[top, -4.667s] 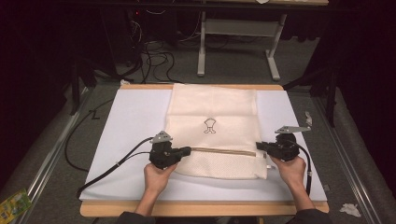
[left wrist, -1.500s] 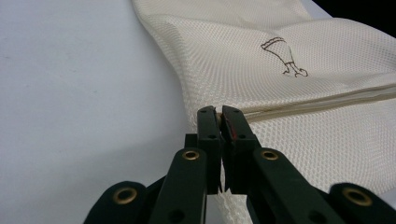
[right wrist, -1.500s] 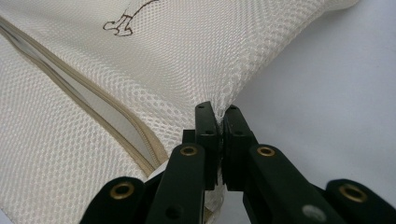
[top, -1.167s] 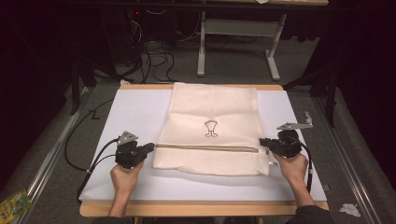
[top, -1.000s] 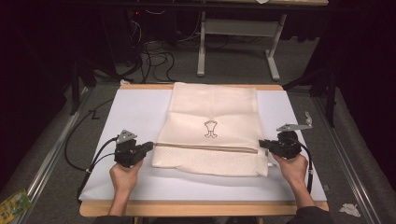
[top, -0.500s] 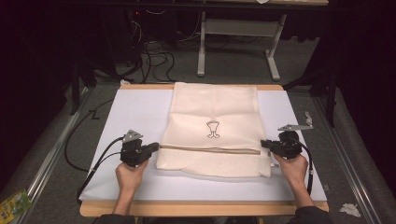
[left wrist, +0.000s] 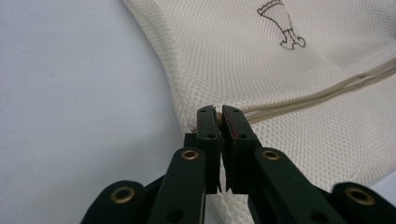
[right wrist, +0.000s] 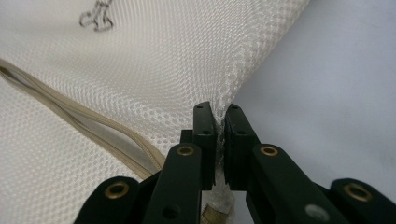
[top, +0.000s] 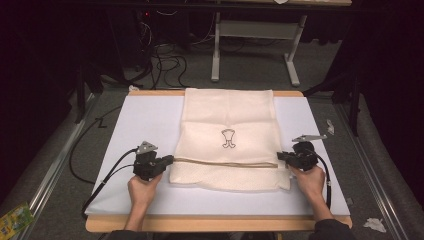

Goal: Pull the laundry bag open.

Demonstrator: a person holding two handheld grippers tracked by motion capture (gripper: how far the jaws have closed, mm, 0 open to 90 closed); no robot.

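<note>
the cream mesh bag [top: 229, 135] lies flat mid-table on the white sheet [top: 145, 125], left gripper [left wrist: 218, 116] clamped on its zip end, right gripper [right wrist: 219, 114] pinching the opposite edge, and it looks light, floppy and stretchy, so the reinforced edges seem safest to hold.

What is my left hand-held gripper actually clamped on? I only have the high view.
Observer: The left hand-held gripper is shut on the mesh bag at its edge, where the beige zipper ends.
Operator: And the right hand-held gripper?
Observer: The right hand-held gripper is shut on a fold of mesh at the bag's other edge, beside the zipper rather than on it.
Operator: Is the zipper closed?
Observer: Near the right hand-held gripper it gapes open.
</note>
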